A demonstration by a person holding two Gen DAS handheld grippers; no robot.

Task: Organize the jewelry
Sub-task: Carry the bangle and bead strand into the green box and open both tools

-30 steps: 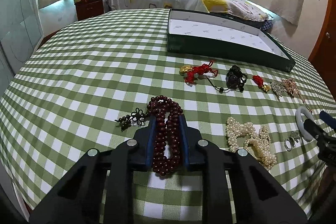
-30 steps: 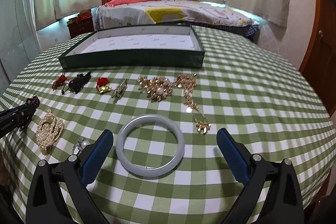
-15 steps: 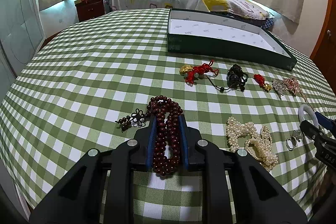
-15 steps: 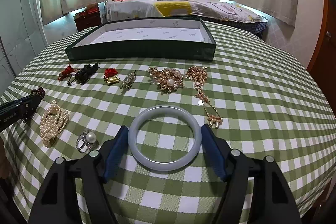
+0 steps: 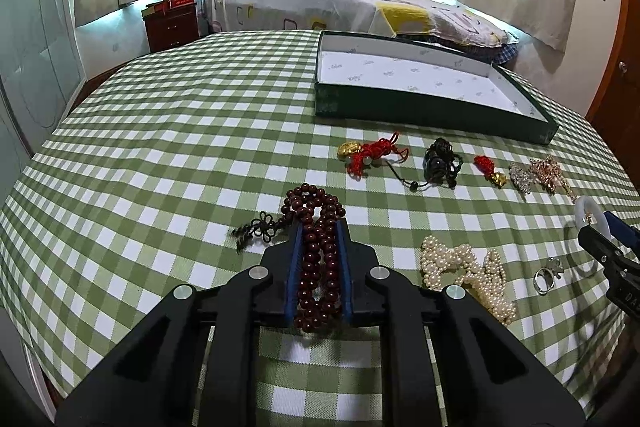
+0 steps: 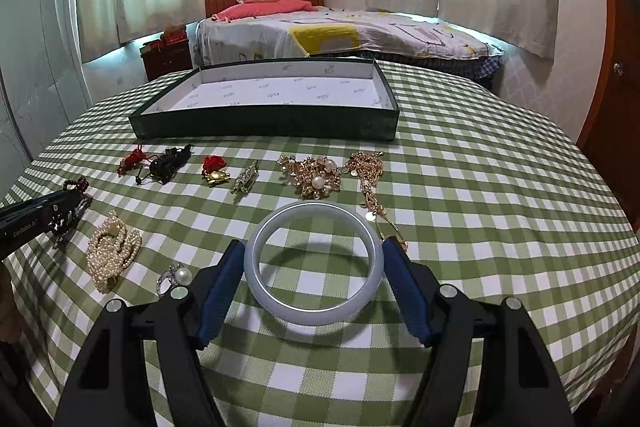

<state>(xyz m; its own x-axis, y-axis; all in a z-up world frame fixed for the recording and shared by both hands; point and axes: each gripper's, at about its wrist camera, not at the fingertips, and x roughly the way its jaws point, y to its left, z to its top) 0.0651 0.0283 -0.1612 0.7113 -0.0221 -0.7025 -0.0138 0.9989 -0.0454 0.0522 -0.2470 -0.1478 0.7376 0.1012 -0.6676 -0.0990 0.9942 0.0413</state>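
A: Left wrist view, item one?
B: Left gripper [image 5: 319,259], jaws closing and pinching the dark red bead strand [image 5: 318,251] lengthwise; its black knot tassel [image 5: 258,229] trails left of the jaws on the checked tablecloth [image 5: 160,155].

A: Container?
B: Green tray [image 5: 424,115], white-lined, nothing in it; well ahead and right of the jaws. Between tray and jaws: red cord charm [image 5: 372,153], black cord piece [image 5: 440,161]. Right of the jaws: pearl strand [image 5: 468,269].

A: Right wrist view?
B: Right gripper [image 6: 314,273], pads pressed on both sides of the pale bangle [image 6: 314,303], which sits squarely between them on the cloth. Same tray [image 6: 264,125], bare inside, straight ahead. Gold brooch [image 6: 316,177] just beyond the bangle; pearl ring [image 6: 174,277] left of the jaws.
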